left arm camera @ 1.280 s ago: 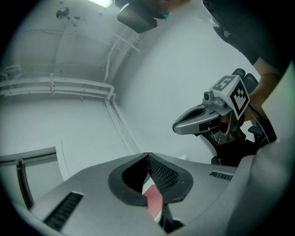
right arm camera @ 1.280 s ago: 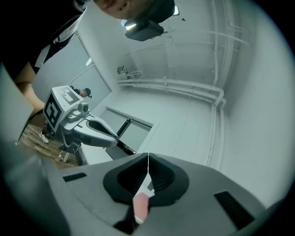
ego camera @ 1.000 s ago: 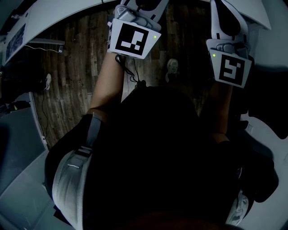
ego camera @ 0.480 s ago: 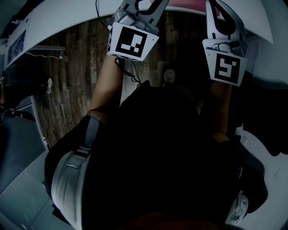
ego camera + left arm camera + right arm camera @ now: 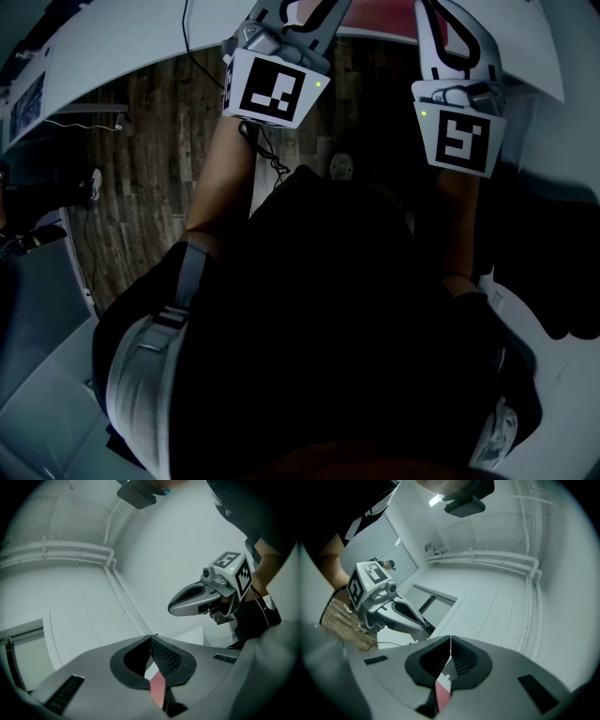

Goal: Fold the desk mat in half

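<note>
The red desk mat (image 5: 380,13) shows as a strip at the top edge of the head view, on the white desk (image 5: 112,47). In the left gripper view, my left gripper (image 5: 151,638) is shut, with a pink-red sliver of the mat (image 5: 158,689) pinched between its pads. My right gripper (image 5: 450,640) is shut the same way on a red and white sliver of the mat (image 5: 442,689). Each gripper view shows the other gripper alongside: the right one (image 5: 206,597), the left one (image 5: 391,609). Both marker cubes (image 5: 272,89) (image 5: 459,141) sit near the desk edge; the fingertips are cut off there.
My dark torso (image 5: 328,328) fills most of the head view. Below lie a wooden floor (image 5: 150,169), a cable (image 5: 272,159) and a shoe (image 5: 339,167). White pipes (image 5: 497,557) run along the wall and ceiling ahead. A person (image 5: 389,565) stands far off in a doorway.
Both grippers have travelled together toward the desk, up the head view. The red mat has come into sight at the top edge. Both stay shut.
</note>
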`<state>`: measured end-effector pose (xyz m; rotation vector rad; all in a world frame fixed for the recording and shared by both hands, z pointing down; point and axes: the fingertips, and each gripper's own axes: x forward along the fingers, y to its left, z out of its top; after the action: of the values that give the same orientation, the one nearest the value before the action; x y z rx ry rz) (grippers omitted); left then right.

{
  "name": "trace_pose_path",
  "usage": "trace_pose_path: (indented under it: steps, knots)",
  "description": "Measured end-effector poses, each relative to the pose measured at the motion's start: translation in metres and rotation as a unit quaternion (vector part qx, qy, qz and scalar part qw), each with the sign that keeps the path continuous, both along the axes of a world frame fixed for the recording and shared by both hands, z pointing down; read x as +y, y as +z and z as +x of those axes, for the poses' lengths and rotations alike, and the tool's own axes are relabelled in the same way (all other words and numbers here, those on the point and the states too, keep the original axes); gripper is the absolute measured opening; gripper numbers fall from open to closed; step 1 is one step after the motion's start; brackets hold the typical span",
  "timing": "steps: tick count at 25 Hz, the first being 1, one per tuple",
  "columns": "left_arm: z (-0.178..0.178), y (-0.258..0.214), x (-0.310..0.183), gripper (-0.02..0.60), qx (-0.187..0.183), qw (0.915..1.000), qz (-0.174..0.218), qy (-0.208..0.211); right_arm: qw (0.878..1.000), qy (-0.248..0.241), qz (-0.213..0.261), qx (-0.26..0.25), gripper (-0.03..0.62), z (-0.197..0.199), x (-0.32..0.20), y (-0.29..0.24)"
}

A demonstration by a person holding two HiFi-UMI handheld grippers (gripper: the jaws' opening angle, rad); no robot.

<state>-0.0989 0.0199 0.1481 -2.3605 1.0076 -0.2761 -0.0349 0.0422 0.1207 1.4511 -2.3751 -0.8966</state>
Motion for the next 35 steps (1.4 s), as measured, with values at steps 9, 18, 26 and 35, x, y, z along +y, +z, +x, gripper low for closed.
trace_pose_path:
  steps: [9,18,26,35]
  knots:
    - [0.017,0.011,-0.024,0.014,-0.003,0.9999,-0.006,-0.011,1.0,-0.011,-0.009,0.001,0.031,0.018,-0.027,0.013]
    - [0.02,0.011,-0.031,0.012,-0.003,0.9996,-0.009,-0.026,1.0,-0.023,-0.011,-0.008,0.031,0.024,-0.036,0.014]
    - [0.02,0.01,-0.038,0.012,-0.007,0.9995,-0.003,-0.031,1.0,-0.024,-0.01,-0.01,0.031,0.029,-0.044,0.017]
    - [0.016,0.007,-0.054,0.012,-0.011,0.9991,-0.003,-0.04,0.999,-0.028,-0.019,-0.01,0.031,0.03,-0.057,0.022]
